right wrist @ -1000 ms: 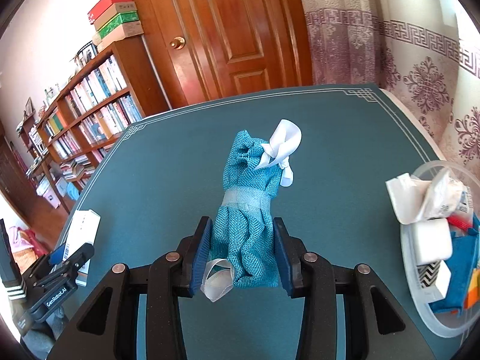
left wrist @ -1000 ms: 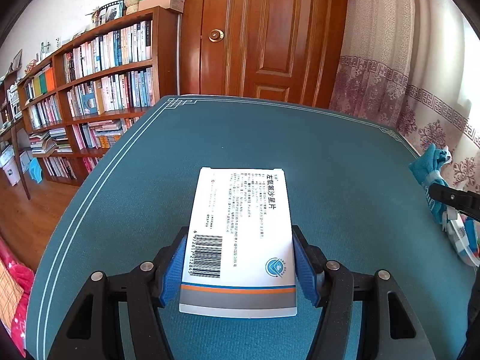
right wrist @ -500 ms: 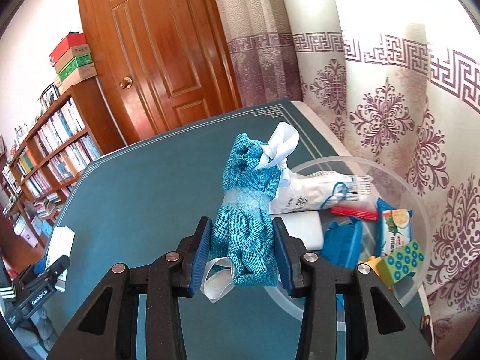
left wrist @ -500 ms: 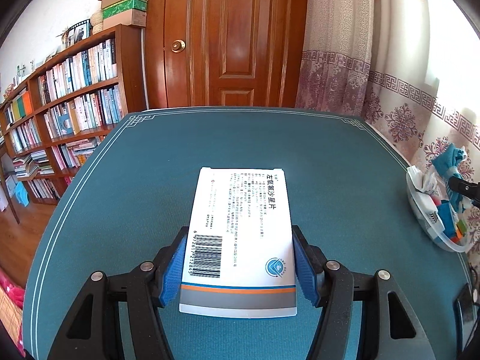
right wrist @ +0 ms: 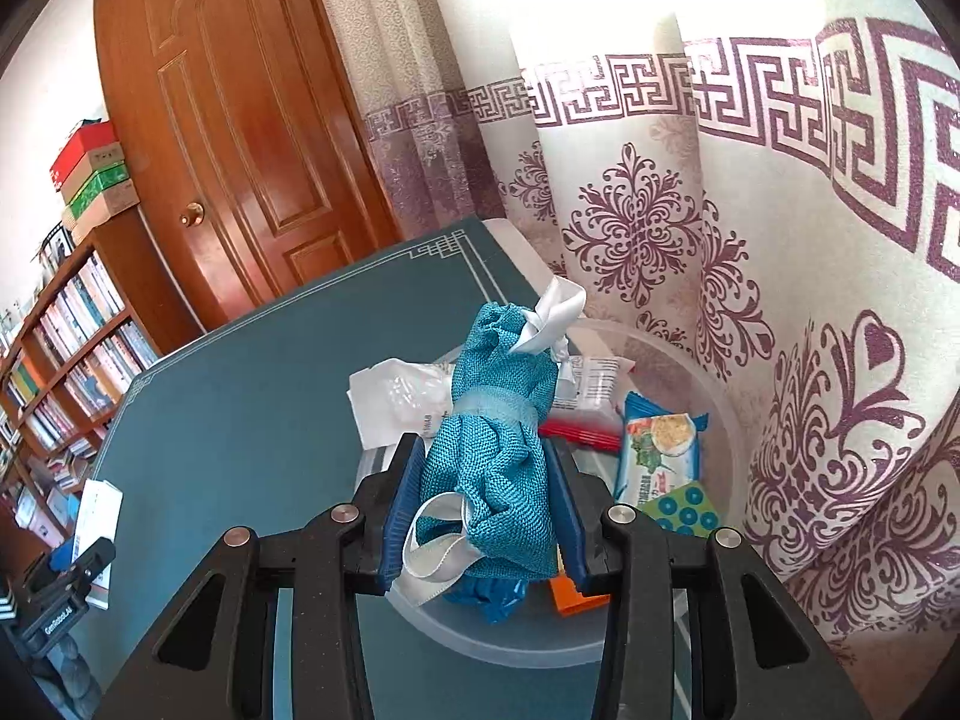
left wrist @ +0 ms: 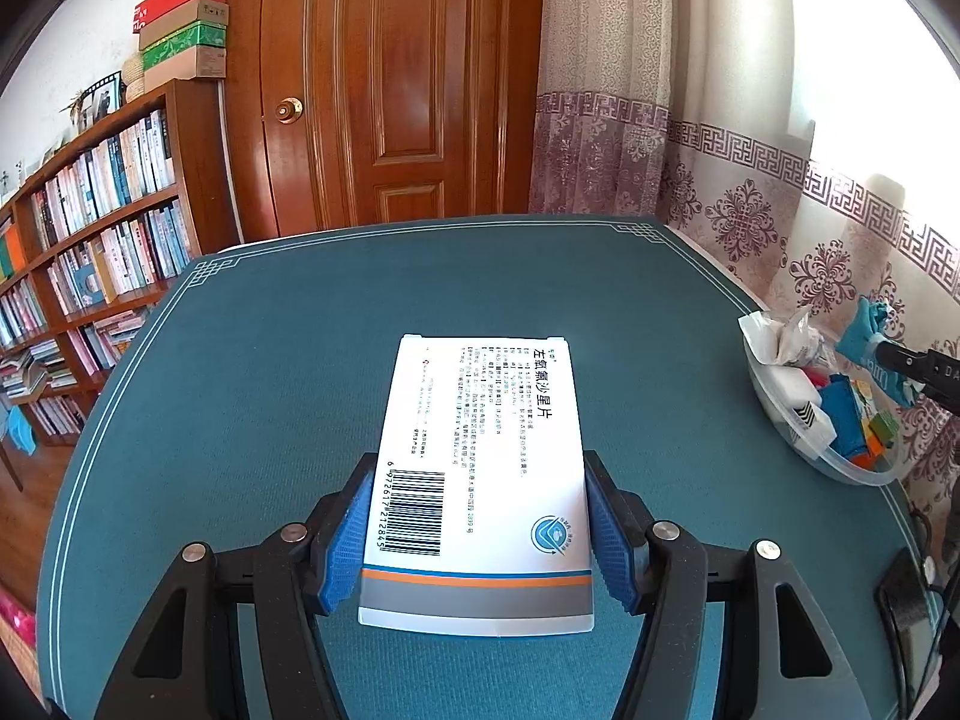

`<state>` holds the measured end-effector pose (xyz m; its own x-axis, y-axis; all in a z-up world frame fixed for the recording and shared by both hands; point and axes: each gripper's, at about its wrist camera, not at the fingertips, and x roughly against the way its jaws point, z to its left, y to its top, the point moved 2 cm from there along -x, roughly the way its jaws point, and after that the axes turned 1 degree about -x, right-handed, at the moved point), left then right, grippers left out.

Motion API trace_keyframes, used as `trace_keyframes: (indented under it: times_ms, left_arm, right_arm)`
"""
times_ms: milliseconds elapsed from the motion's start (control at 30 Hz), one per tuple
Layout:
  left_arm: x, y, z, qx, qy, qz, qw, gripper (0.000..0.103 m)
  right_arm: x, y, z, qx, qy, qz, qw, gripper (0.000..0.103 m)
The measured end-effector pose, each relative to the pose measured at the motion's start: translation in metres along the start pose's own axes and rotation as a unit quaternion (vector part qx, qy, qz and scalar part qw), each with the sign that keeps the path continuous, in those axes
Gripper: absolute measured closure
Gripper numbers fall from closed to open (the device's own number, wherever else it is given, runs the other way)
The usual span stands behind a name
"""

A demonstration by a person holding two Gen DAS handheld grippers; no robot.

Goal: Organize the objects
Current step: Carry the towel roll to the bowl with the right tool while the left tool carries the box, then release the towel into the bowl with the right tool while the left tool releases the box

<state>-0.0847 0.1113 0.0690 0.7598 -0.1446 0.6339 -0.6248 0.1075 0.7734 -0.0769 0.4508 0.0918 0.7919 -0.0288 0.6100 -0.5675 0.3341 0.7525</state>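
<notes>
Left gripper clamps a white medicine box with barcode, orange and grey stripes. Right gripper squeezes a teal woven pouch tied with white ribbon, above the clear tub.

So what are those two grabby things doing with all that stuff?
A person is tidying a table with a gripper in each hand. The left gripper has its fingers shut on a white medicine box, held above the blue tabletop. The right gripper is squeezing a blue cloth pouch tied with white ribbon, right over a clear plastic bowl that already has snack packets and small boxes in it.
</notes>
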Motion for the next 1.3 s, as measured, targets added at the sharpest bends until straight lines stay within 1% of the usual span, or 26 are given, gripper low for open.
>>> trace_keyframes:
  times_ms: [100,133,233,400,500,667,800,1033,1200,1300]
  left_arm:
    - [0.001,0.002,-0.012,-0.011,-0.008,0.000,0.9999,0.037]
    - [0.000,0.004,-0.016,-0.015,-0.011,-0.001,0.9998,0.037]
    - [0.000,0.007,-0.030,-0.029,-0.023,-0.001,0.9993,0.037]
    - [-0.002,0.015,-0.064,-0.058,-0.061,0.002,0.9965,0.037]
    - [-0.003,0.021,-0.088,-0.075,-0.095,0.004,0.9926,0.037]
    - [-0.010,0.033,-0.131,-0.100,-0.150,0.010,0.9836,0.036]
    - [-0.018,0.041,-0.164,-0.117,-0.182,0.015,0.9762,0.036]
    - [-0.041,0.050,-0.208,-0.132,-0.220,0.027,0.9661,0.036]
    - [-0.060,0.052,-0.232,-0.143,-0.229,0.034,0.9621,0.036]
    - [-0.069,0.052,-0.238,-0.142,-0.240,0.044,0.9594,0.036]
  right_arm:
    - [-0.007,-0.001,-0.012,0.002,-0.018,0.006,1.000,0.059]
    - [-0.008,-0.002,-0.016,0.001,-0.026,0.006,1.000,0.057]
    - [-0.005,-0.004,-0.024,-0.003,-0.029,-0.002,1.000,0.051]
    - [0.006,-0.011,-0.026,0.004,-0.025,-0.010,1.000,0.050]
    - [0.014,-0.018,-0.026,0.017,-0.027,-0.017,0.999,0.050]
    - [0.030,-0.032,-0.023,0.041,-0.032,-0.034,0.998,0.050]
    - [0.038,-0.039,-0.022,0.047,-0.027,-0.039,0.998,0.050]
    - [0.043,-0.043,-0.028,0.047,-0.025,-0.040,0.998,0.050]
    - [0.041,-0.047,-0.034,0.041,-0.022,-0.035,0.998,0.050]
    - [0.039,-0.049,-0.037,0.038,-0.021,-0.031,0.999,0.050]
